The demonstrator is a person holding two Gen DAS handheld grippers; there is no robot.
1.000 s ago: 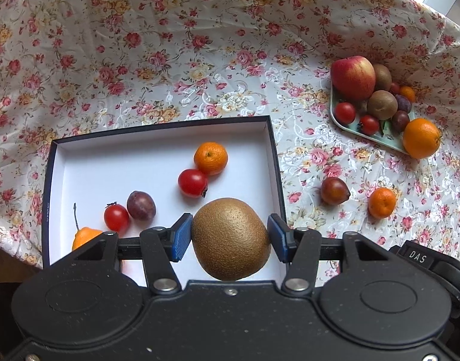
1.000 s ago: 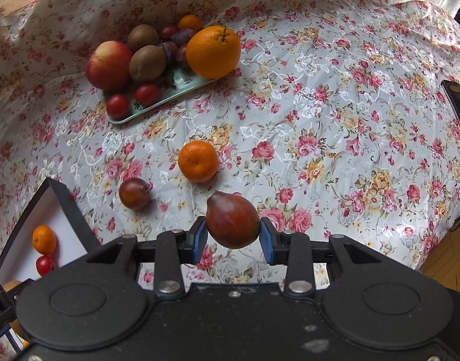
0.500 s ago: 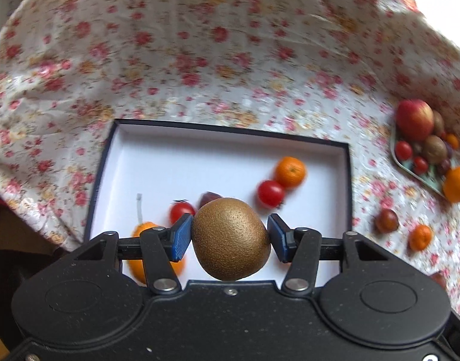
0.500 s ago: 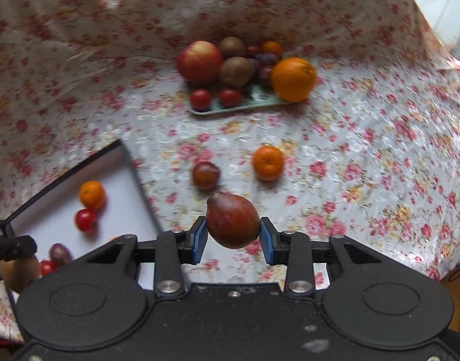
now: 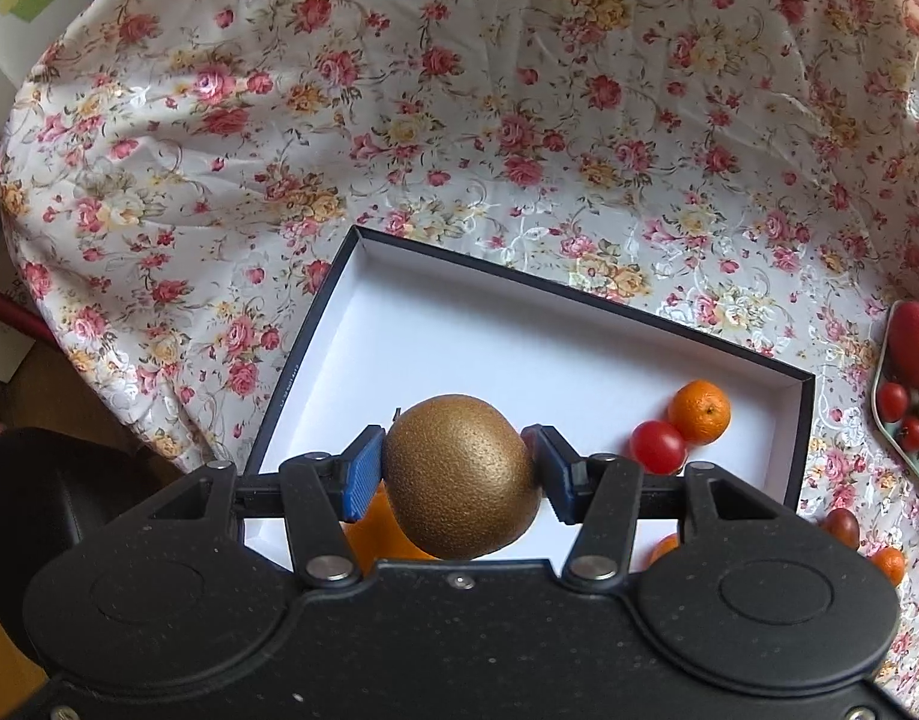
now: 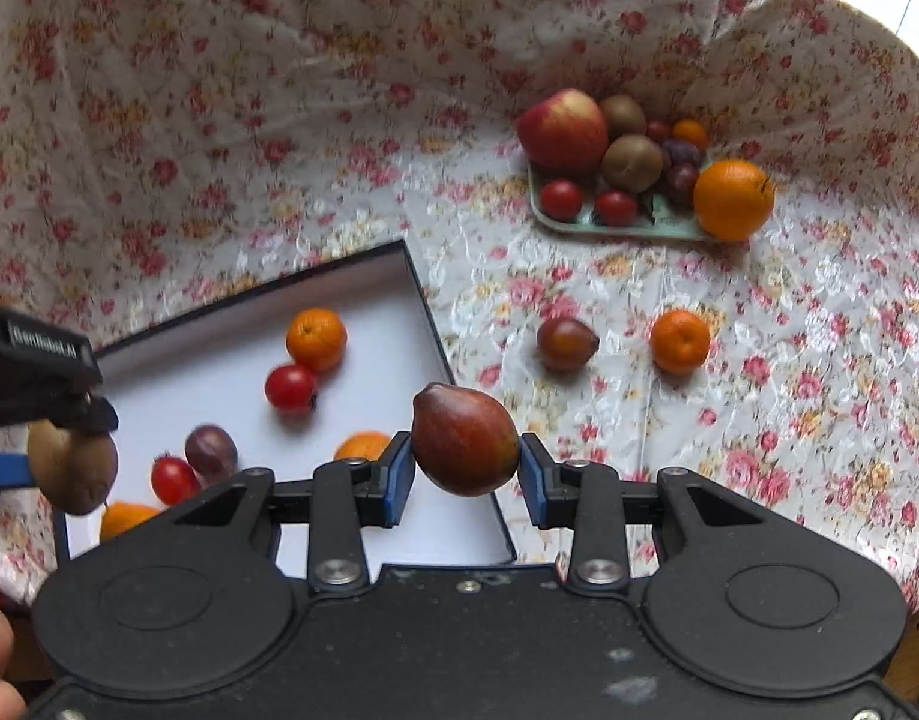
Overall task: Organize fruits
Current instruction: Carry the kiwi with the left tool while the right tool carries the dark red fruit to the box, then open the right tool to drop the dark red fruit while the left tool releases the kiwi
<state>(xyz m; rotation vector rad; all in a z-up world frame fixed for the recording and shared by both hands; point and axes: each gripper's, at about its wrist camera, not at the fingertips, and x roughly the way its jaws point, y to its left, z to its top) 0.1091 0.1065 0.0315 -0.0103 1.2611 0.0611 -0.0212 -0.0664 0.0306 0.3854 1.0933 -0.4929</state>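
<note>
My left gripper [image 5: 459, 474] is shut on a brown kiwi [image 5: 462, 477], held above the near left part of the black-rimmed white box [image 5: 459, 336]. In the right wrist view the same kiwi [image 6: 72, 468] hangs at the far left under the left gripper. My right gripper [image 6: 465, 471] is shut on a dark red pear-shaped fruit [image 6: 464, 439] above the box's [image 6: 423, 294] right wall. Inside the box lie a mandarin [image 6: 316, 339], a cherry tomato [image 6: 290, 387], a plum [image 6: 211, 447] and other small fruits.
A green tray [image 6: 615, 228] at the back right holds an apple [image 6: 562, 131], kiwis, tomatoes and plums, with a large orange [image 6: 732, 199] at its edge. A dark red fruit [image 6: 566, 343] and a mandarin [image 6: 679, 341] lie on the floral cloth between tray and box.
Both grippers have swung left with their fruits. The left gripper now looks over the box's left part; the right gripper has come over the box's right wall.
</note>
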